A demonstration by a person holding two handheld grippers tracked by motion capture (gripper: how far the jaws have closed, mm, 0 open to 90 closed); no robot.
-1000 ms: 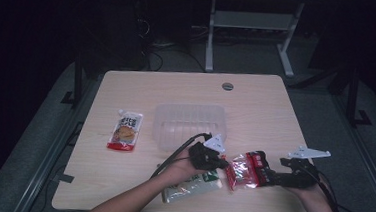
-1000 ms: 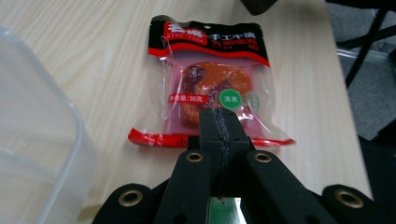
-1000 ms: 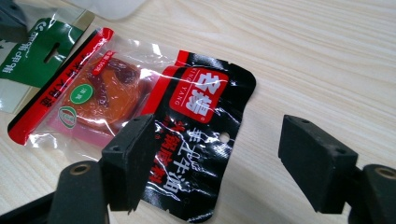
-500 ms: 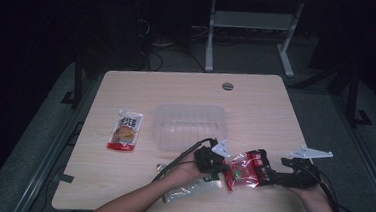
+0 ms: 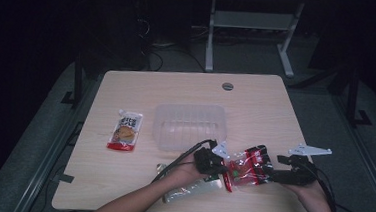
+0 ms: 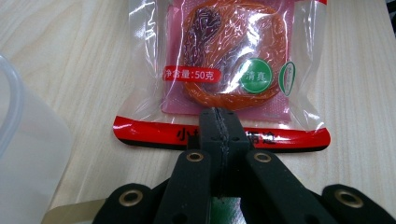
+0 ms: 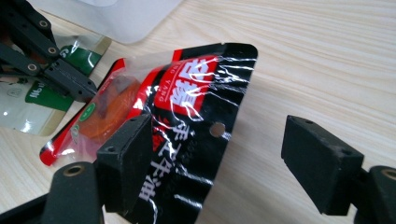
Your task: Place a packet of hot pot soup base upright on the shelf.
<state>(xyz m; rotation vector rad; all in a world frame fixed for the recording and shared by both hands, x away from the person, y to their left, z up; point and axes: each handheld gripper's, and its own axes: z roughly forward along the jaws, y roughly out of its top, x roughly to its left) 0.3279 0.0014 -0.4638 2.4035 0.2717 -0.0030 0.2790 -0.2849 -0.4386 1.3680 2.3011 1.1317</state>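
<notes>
Red-and-black snack packet (image 5: 245,169) with a clear window showing an orange-brown ring of food (green round label beside it). Lies near the bench's (image 5: 276,107) front edge, its red-banded end pinched, its black end with punched hole lifted and curling.

High view dim, surroundings near black, only the table (image 5: 256,98) lit; gripper views bright & sharp, w/ glare on the packet (image 6: 224,70) film, near jaws slightly soft.
</notes>
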